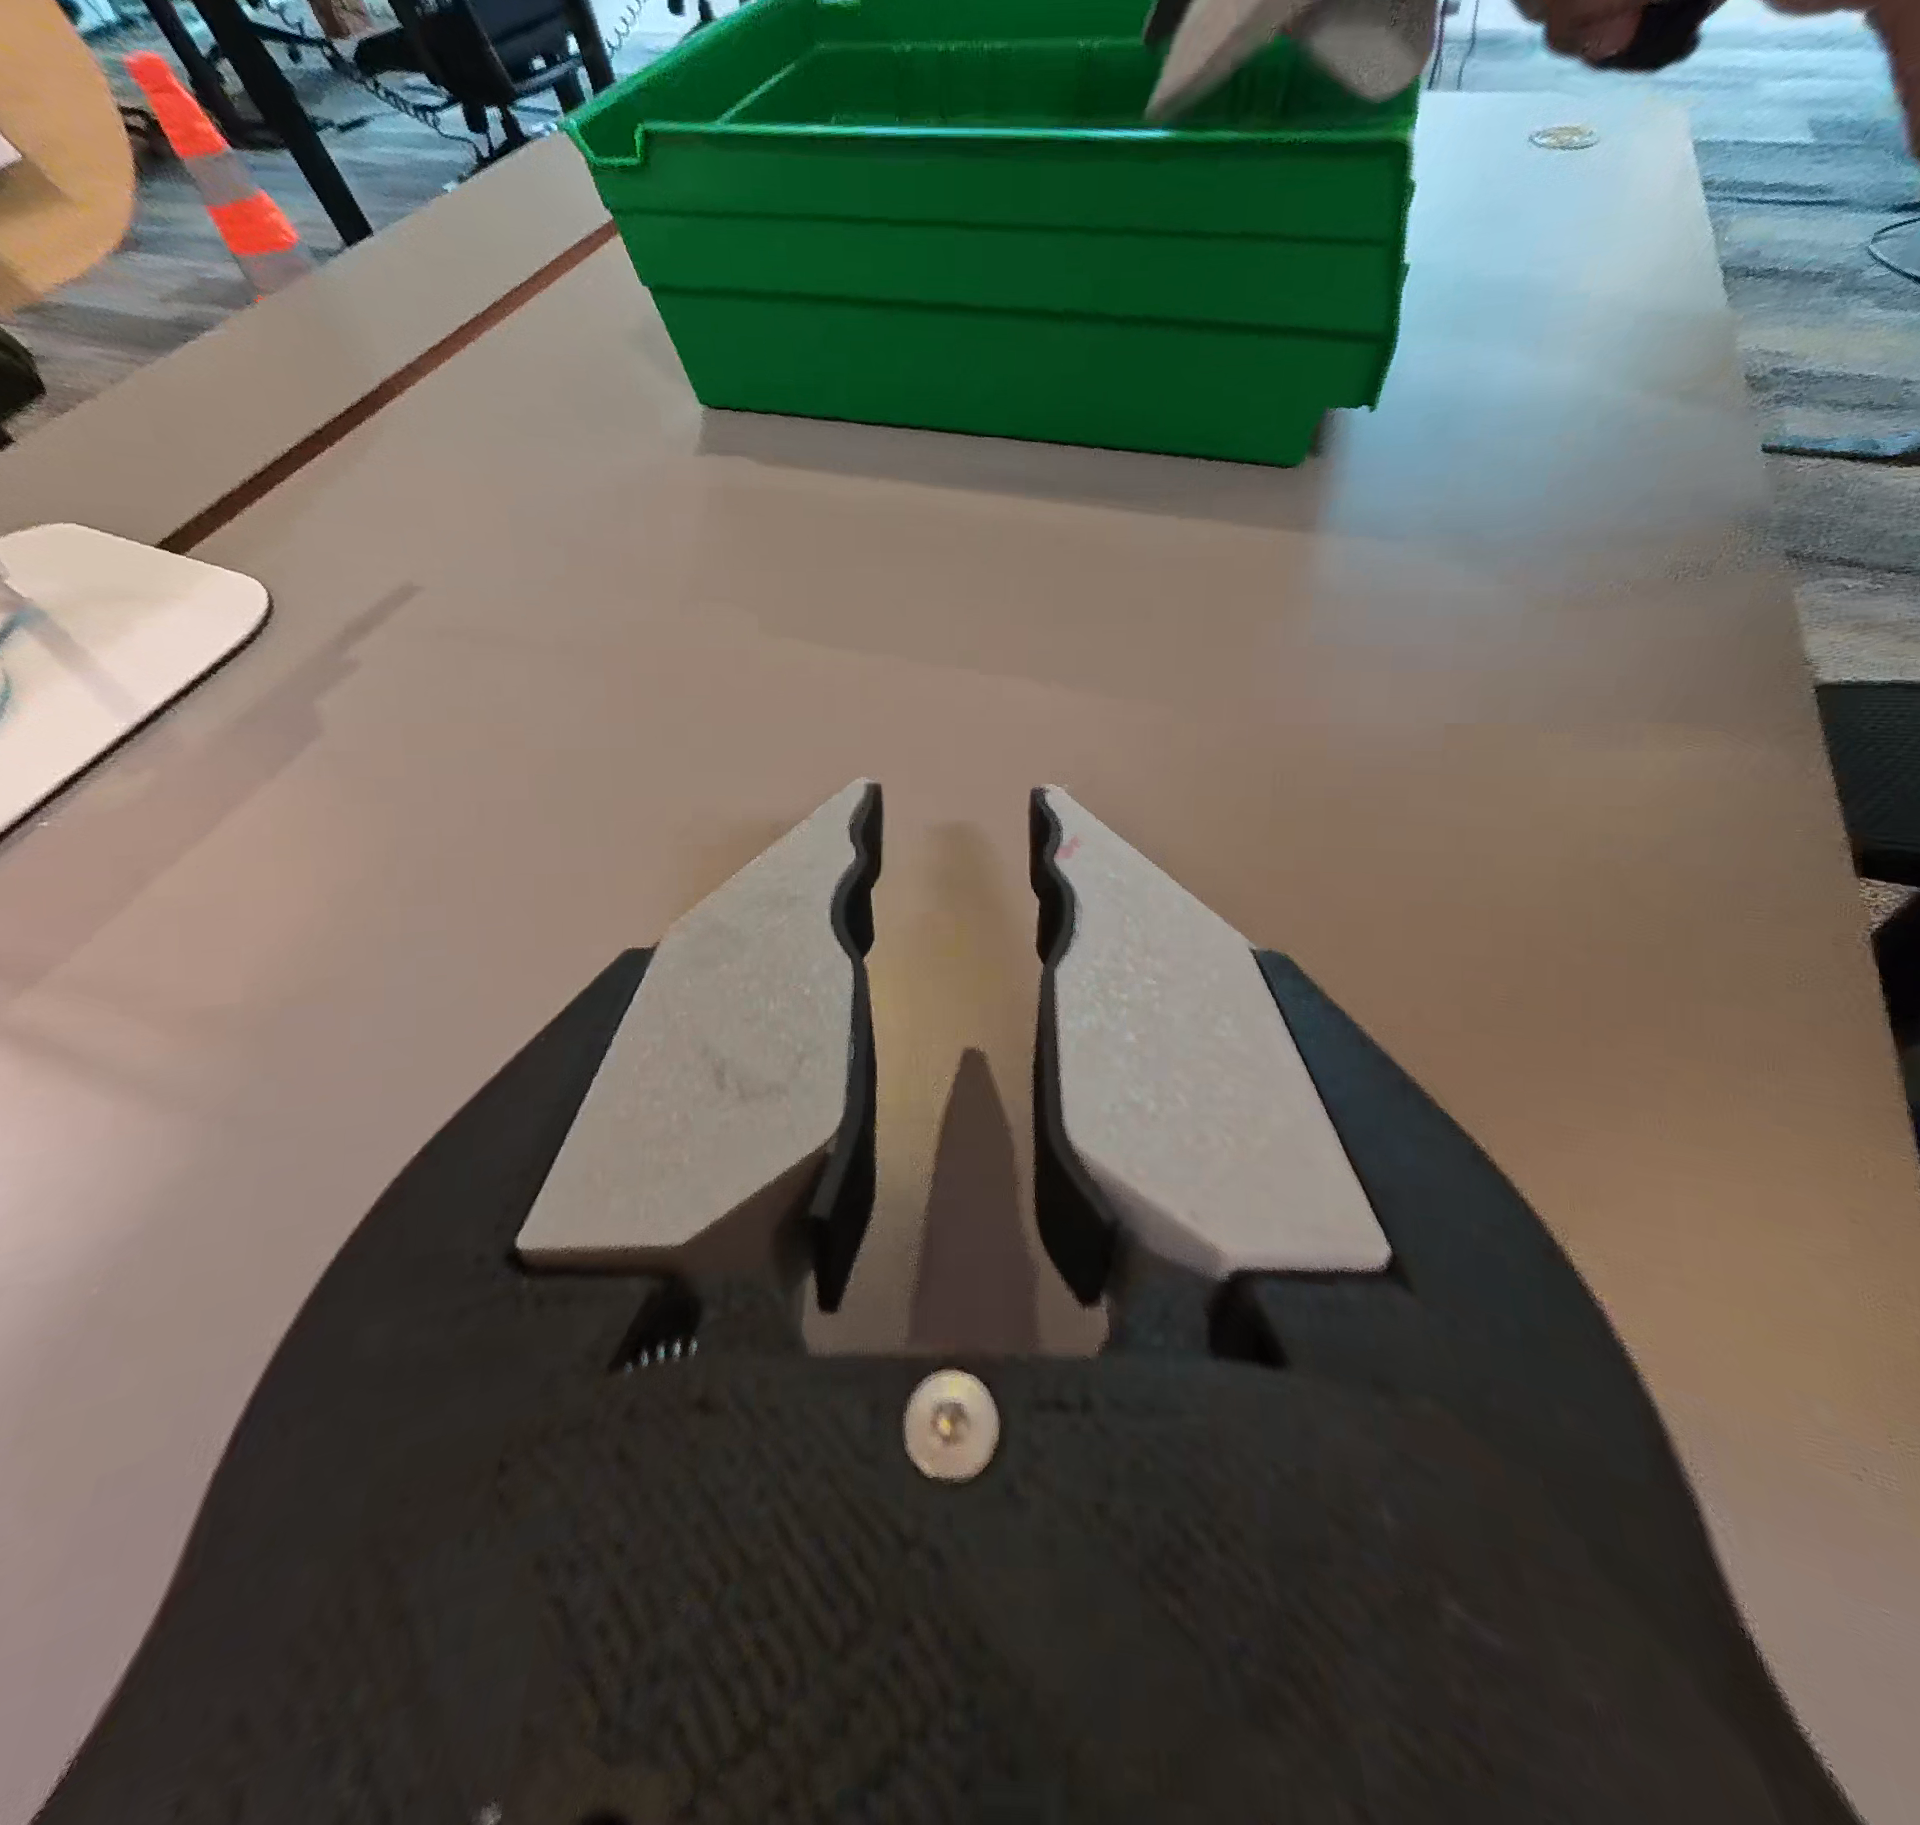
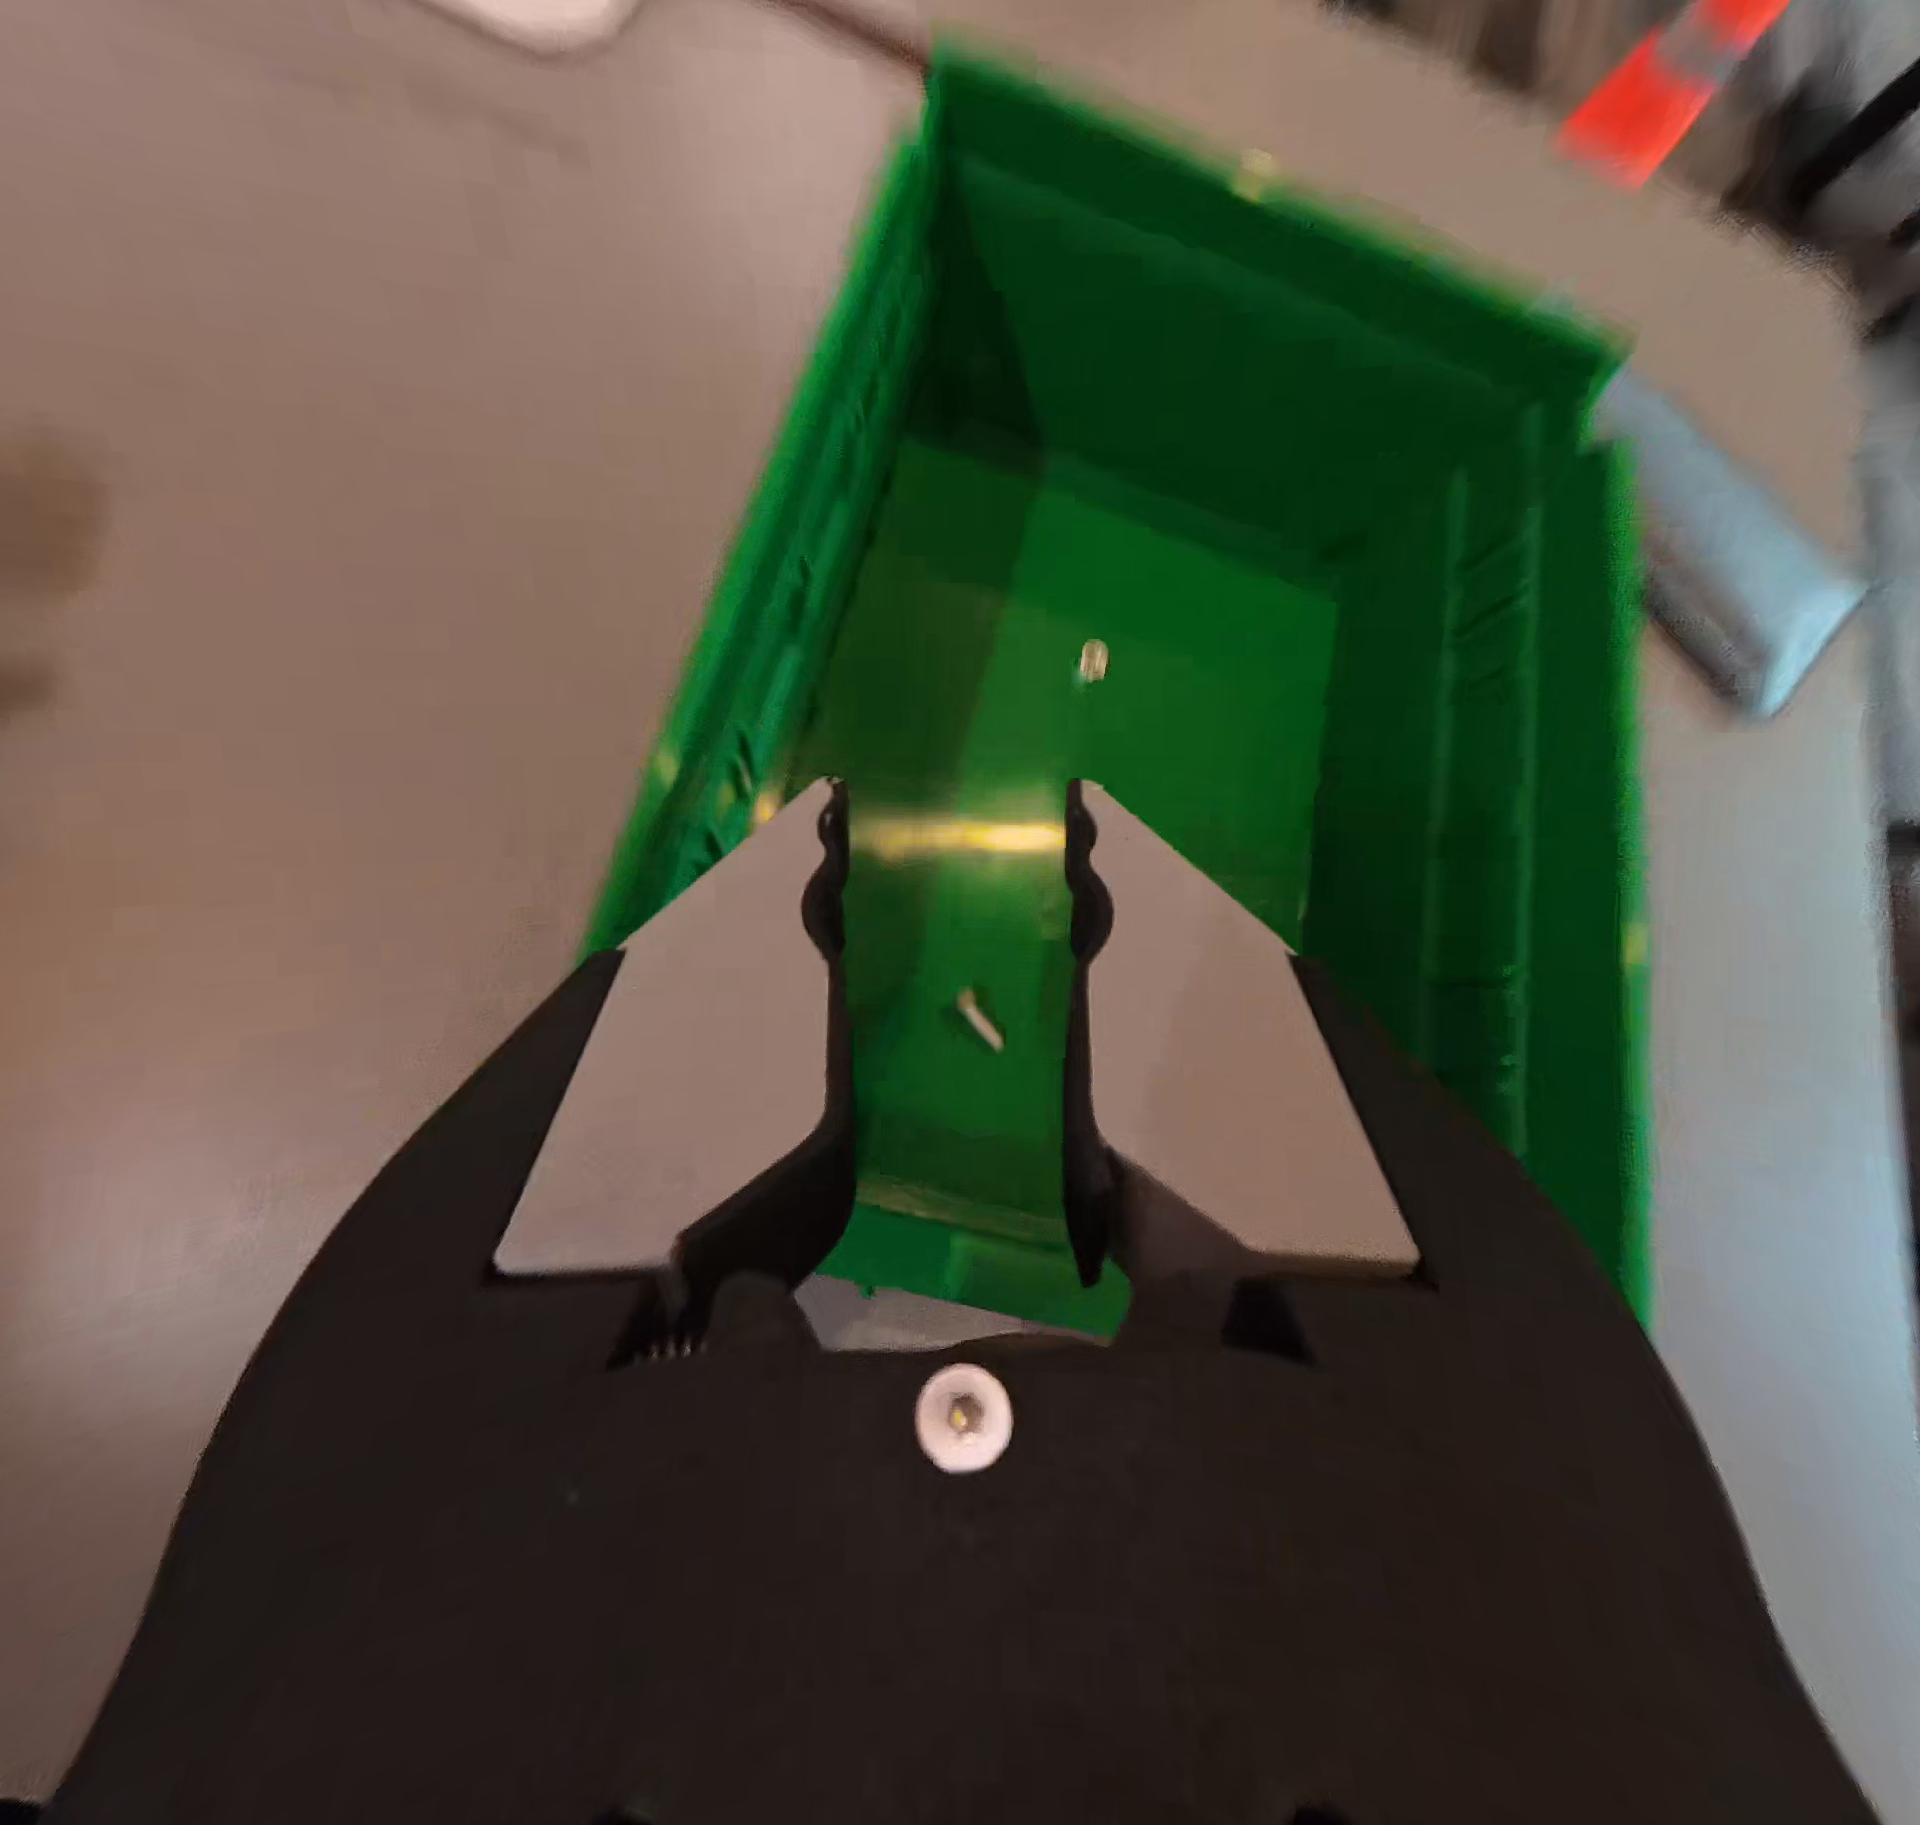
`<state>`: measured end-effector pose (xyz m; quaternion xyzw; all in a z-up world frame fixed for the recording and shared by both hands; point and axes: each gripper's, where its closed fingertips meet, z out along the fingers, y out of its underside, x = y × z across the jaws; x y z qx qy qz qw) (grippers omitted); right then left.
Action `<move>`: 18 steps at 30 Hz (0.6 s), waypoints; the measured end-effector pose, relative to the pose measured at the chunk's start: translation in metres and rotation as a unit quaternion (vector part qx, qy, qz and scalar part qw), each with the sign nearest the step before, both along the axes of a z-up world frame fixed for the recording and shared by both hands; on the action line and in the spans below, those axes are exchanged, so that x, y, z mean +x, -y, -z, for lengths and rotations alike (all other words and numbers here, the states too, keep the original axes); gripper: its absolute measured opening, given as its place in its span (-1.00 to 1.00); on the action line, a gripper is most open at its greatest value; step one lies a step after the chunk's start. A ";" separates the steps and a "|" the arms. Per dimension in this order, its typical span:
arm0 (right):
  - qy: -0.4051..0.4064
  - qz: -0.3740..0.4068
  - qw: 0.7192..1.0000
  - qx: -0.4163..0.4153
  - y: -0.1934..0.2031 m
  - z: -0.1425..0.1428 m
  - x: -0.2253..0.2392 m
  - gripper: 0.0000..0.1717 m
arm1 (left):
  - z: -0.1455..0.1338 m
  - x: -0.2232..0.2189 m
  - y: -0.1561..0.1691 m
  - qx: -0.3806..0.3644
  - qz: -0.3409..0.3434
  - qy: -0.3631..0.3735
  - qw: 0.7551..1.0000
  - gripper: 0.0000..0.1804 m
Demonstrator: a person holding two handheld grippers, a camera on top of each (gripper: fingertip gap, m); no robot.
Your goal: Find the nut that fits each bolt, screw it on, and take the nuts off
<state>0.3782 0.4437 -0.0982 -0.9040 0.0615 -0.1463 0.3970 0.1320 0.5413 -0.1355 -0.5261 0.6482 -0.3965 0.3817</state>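
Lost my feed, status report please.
Left gripper open, empty, over tan table. Right gripper open, empty, above green plastic bin. Small silver bolt on bin floor. Nothing blocking.

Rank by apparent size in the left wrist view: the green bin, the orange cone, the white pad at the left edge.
Largest to smallest as they look:
1. green bin
2. white pad, though cut off by the frame edge and nearer the camera
3. orange cone, farther away, so its real size is unsure

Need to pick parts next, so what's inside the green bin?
The green bin holds two small metal pieces, one and another. The right tongs cover part of its floor.
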 end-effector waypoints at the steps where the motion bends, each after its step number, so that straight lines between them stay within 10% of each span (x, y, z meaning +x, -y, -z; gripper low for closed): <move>1: 0.027 -0.007 0.999 0.036 -0.005 -0.023 -0.010 -0.55 | -0.003 -0.001 0.001 -0.002 0.002 0.004 1.000 -0.71; 6: -0.002 -0.200 0.955 0.219 -0.042 -0.112 -0.148 -0.62 | -0.030 -0.015 -0.003 -0.060 -0.004 0.032 0.998 -0.68; 12: -0.066 -0.343 0.910 0.222 -0.080 -0.079 -0.242 -0.58 | -0.130 -0.137 -0.055 -0.067 -0.089 0.078 0.991 -0.68; 18: -0.041 -0.382 0.895 0.227 -0.098 -0.039 -0.266 -0.67 | -0.069 -0.264 -0.188 -0.092 -0.257 -0.147 0.951 -0.53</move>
